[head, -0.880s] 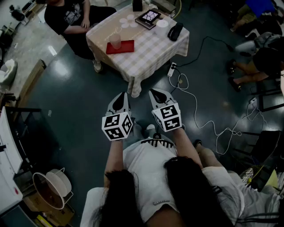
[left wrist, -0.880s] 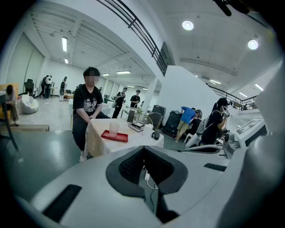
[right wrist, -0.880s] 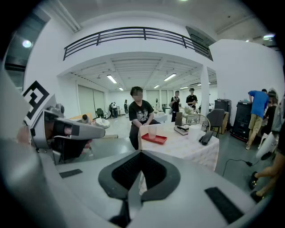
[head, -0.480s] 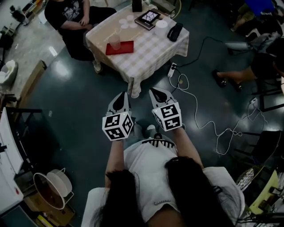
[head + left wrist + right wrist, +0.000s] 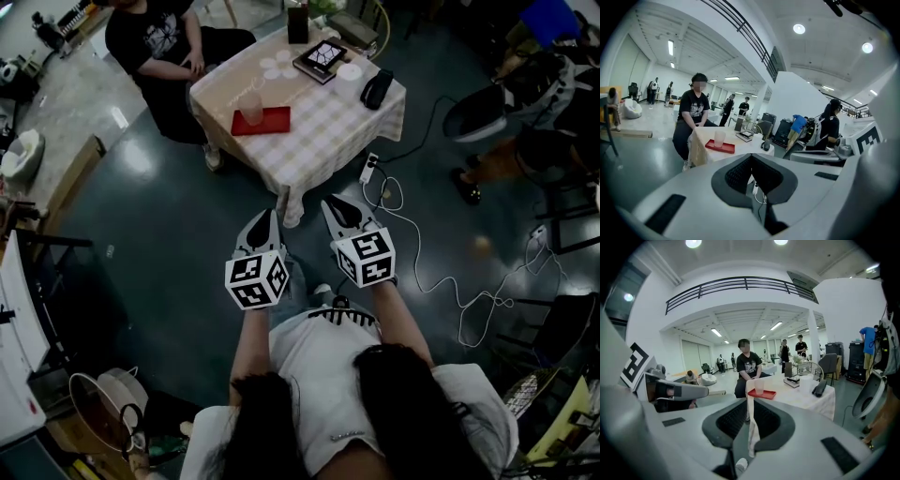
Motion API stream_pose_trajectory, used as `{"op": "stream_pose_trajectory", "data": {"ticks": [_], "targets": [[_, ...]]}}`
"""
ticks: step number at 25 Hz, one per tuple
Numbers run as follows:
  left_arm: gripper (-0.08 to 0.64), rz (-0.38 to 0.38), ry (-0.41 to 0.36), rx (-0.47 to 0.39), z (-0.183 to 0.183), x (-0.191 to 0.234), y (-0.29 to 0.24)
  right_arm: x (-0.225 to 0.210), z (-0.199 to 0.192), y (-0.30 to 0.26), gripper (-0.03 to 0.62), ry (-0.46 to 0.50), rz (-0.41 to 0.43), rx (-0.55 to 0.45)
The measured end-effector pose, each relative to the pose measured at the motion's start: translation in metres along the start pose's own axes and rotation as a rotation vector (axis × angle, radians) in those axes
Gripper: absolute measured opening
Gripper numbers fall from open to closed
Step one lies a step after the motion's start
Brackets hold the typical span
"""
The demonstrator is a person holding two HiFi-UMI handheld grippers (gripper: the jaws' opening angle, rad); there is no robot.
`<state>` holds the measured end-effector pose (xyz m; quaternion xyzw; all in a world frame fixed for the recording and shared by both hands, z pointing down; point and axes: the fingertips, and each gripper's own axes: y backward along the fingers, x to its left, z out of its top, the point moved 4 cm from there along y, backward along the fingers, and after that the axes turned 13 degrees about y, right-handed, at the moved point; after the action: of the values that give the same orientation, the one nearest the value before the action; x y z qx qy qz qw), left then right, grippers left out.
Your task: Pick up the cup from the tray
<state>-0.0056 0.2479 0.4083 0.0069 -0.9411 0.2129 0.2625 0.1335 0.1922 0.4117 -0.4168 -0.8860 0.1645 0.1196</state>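
Observation:
A translucent cup (image 5: 251,106) stands upright on a red tray (image 5: 262,121) on the checked table (image 5: 323,117), at its left side. Both grippers hang over the dark floor, well short of the table, pointing at it. My left gripper (image 5: 267,219) has its jaws together with nothing between them. My right gripper (image 5: 331,202) is shut and empty too. Far ahead in the left gripper view are the cup (image 5: 719,138) and tray (image 5: 720,146). The right gripper view shows the cup (image 5: 759,387) on the tray (image 5: 762,394) beyond its tips.
A person in a black shirt (image 5: 155,37) sits at the table's far left. A book (image 5: 321,58), a black object (image 5: 377,89) and a dark bottle (image 5: 297,23) are on the table. A power strip with white cable (image 5: 370,167) lies by the table's near corner.
The table and the grippers sit slightly lower and more to the right in the head view. Both grippers keep the same side-by-side pose. People at the right edge have moved.

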Motion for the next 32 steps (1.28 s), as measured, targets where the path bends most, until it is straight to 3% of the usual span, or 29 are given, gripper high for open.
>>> {"op": "stream_pose_trajectory", "data": {"ticks": [3,5,19,32], "targets": [[0.006,-0.005,0.003,0.007,0.007,0.006,-0.012,-0.001,0.006,-0.013,0.101,0.001,0.022,-0.003],[0.006,-0.006,0.007,0.011,0.015,0.011,-0.020,-0.003,0.012,-0.022,0.118,-0.002,0.029,-0.008],[0.006,-0.029,-0.012,0.047,0.071,0.041,-0.090,-0.036,0.047,-0.099,0.169,-0.008,0.012,0.002],[0.006,-0.049,-0.037,0.093,0.112,0.082,-0.129,-0.035,0.070,-0.166,0.230,-0.028,-0.001,0.016]]}}
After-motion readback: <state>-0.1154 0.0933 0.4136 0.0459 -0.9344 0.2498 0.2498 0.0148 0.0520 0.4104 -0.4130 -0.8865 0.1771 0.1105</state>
